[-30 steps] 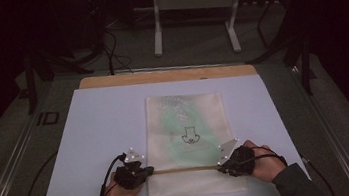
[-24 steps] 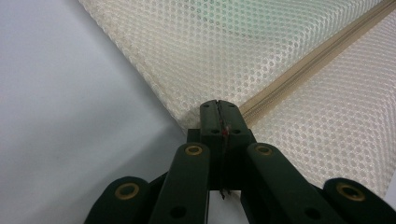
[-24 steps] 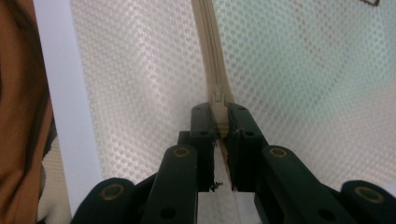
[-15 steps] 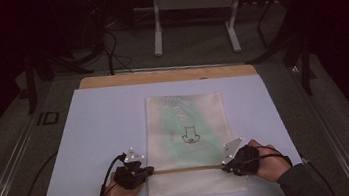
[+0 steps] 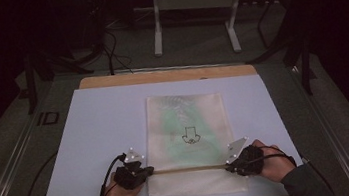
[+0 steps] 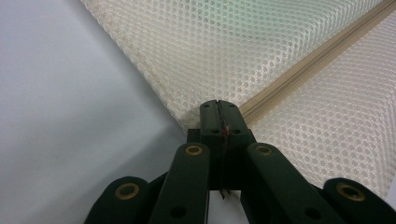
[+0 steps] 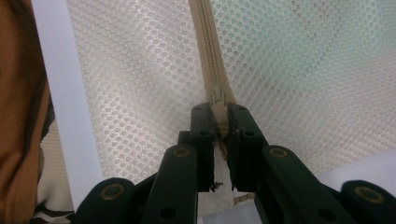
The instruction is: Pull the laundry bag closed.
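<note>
No brand, label or readable writing on the mesh bag [image 5: 189, 144]; just a small black drawing [image 5: 190, 135] near its middle, too small to make out, over a green tint showing through the netting. Lying flat on the white sheet [image 5: 97, 137], about centred, near edge close to the table's front edge. Long axis running from the person away toward the far side; short edges near and far. Zipper [image 5: 191, 168] crossing the bag's width near the near end, from one long edge to the other.

Left gripper [image 5: 146, 171] at the zipper's left end, jaws pressed together on the bag's edge there [image 6: 218, 109]. Right gripper [image 5: 229, 166] at the zipper's right end, jaws pinching the beige zipper slider [image 7: 217, 105].
</note>
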`<state>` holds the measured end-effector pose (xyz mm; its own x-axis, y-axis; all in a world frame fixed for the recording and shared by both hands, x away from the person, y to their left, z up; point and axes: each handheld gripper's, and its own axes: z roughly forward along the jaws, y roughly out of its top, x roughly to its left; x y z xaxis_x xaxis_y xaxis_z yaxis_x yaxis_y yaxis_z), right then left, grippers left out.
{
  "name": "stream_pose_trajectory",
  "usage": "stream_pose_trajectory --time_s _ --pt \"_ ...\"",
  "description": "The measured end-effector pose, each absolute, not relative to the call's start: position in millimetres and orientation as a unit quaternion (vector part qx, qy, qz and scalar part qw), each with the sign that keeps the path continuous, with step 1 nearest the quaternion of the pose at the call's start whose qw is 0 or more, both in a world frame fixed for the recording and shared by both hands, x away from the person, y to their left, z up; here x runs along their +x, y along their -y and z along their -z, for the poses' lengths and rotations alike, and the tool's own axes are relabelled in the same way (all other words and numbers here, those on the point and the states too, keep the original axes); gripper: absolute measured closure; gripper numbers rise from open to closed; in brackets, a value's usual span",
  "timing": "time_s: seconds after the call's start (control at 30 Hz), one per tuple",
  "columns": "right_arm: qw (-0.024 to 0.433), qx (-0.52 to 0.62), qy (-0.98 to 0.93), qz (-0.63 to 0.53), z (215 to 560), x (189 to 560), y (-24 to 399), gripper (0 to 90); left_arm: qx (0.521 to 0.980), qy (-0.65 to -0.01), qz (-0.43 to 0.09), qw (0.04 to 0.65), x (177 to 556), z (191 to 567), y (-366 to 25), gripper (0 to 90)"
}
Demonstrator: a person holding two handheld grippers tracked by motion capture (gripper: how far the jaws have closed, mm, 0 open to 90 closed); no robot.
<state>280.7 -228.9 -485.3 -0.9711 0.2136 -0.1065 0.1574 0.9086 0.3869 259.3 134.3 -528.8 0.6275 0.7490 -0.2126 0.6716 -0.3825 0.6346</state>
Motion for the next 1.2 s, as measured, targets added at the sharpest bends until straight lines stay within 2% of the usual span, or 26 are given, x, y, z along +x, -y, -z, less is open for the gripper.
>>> stream_pose_trajectory --time_s 0.17,0.47,0.63,0.7,0.77,0.8,1.2 --pt "0.072 0.101 -0.974 -0.188 485.3 280.9 233.9 82.4 0.830 -0.428 -0.055 0.354 259.2 528.8 -134.4 89.6" --pt "0.067 0.136 -0.967 -0.203 487.6 280.6 269.3 82.4 0.829 -0.429 -0.053 0.355 259.3 528.8 -134.3 89.6" --pt "0.059 0.142 -0.967 -0.202 490.2 282.4 269.3 81.2 0.829 -0.427 -0.055 0.357 258.7 529.3 -134.7 89.5" --pt "0.058 0.144 -0.967 -0.200 490.8 283.0 268.6 79.0 0.828 -0.427 -0.056 0.360 258.3 529.7 -134.9 89.5" --pt "0.062 0.160 -0.964 -0.205 490.8 284.6 271.0 65.4 0.828 -0.424 -0.059 0.362 257.6 529.9 -134.9 89.2" --pt "0.063 0.162 -0.962 -0.211 490.6 284.6 272.5 63.2 0.830 -0.421 -0.060 0.361 257.4 529.6 -134.8 88.9" --pt "0.079 0.215 -0.930 -0.288 486.2 282.1 288.8 50.4 0.823 -0.422 -0.068 0.375 256.6 524.6 -142.6 87.4"
